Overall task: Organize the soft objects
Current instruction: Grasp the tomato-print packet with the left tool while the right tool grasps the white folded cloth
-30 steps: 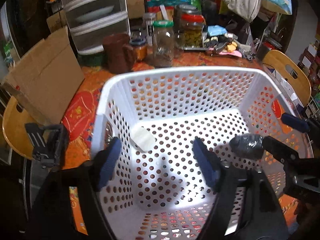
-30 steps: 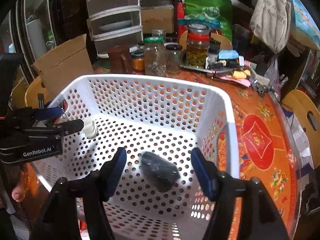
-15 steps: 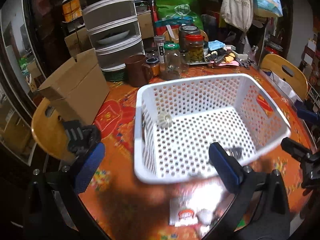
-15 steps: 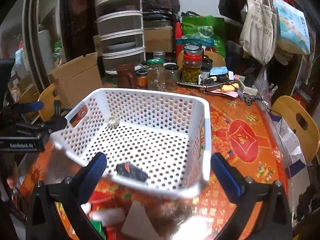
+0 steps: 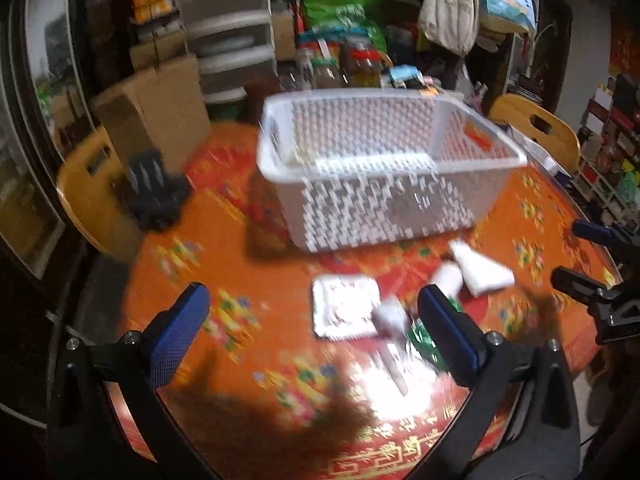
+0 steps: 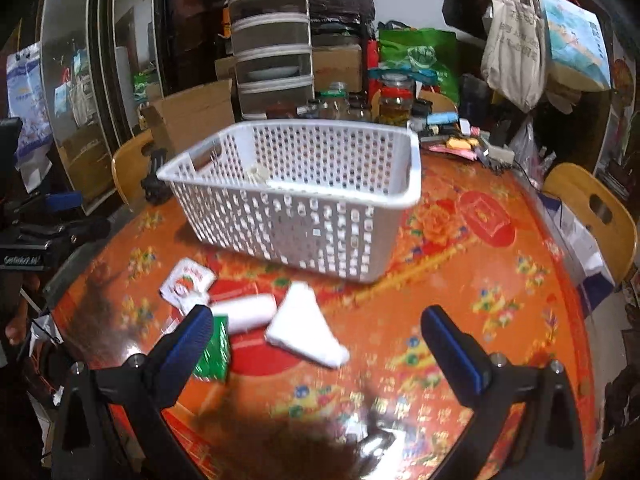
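Observation:
A white perforated basket (image 6: 304, 204) stands on the orange table; it also shows in the left wrist view (image 5: 384, 184). A small pale object (image 6: 258, 174) lies inside it. In front lie a folded white cloth (image 6: 304, 330), a white roll (image 6: 244, 312), a white packet with red print (image 6: 186, 282) and a green packet (image 6: 212, 356). In the blurred left view I see the cloth (image 5: 482, 268), the roll (image 5: 446, 278) and a flat packet (image 5: 346, 306). My left gripper (image 5: 316, 332) and right gripper (image 6: 324, 344) are open and empty, held above these items.
Jars (image 6: 394, 100), a drawer unit (image 6: 272, 40) and a cardboard box (image 6: 192, 114) stand behind the basket. Wooden chairs stand at the right (image 6: 592, 212) and left (image 6: 130, 164). A black object (image 5: 154, 188) sits at the table's left edge.
Both grippers have pulled back and up from the basket. The dark object and the pale object have been released inside it. The loose items on the near table have come into view.

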